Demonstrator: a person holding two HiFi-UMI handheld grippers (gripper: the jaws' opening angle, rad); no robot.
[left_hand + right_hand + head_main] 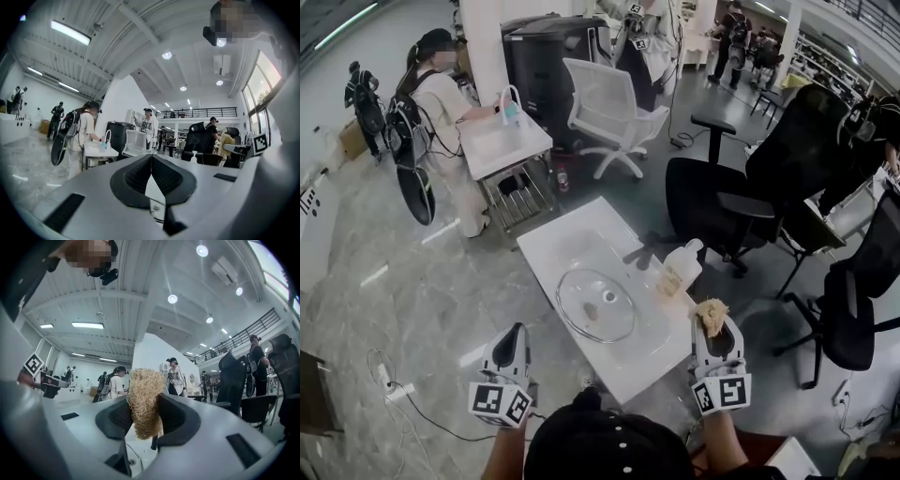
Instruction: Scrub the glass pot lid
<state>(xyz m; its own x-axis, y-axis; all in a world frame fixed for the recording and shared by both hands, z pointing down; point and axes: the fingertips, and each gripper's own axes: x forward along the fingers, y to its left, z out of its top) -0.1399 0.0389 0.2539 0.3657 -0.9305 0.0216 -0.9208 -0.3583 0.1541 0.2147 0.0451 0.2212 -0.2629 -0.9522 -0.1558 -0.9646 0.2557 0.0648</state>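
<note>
The left gripper [517, 334] is closed on nothing, while the right gripper [718, 330] pinches a loofah scrubber [144, 401]. The glass pot lid [596, 305] lies in the sink [551, 251] ahead, between both grippers. With neither gripper pinning it, the lid would probably skid under scrubbing.

A clear glass pot lid [596, 305] lies on the white counter [581, 242]; at its three o'clock, a straw-coloured fibrous scrubber [710, 316].
</note>
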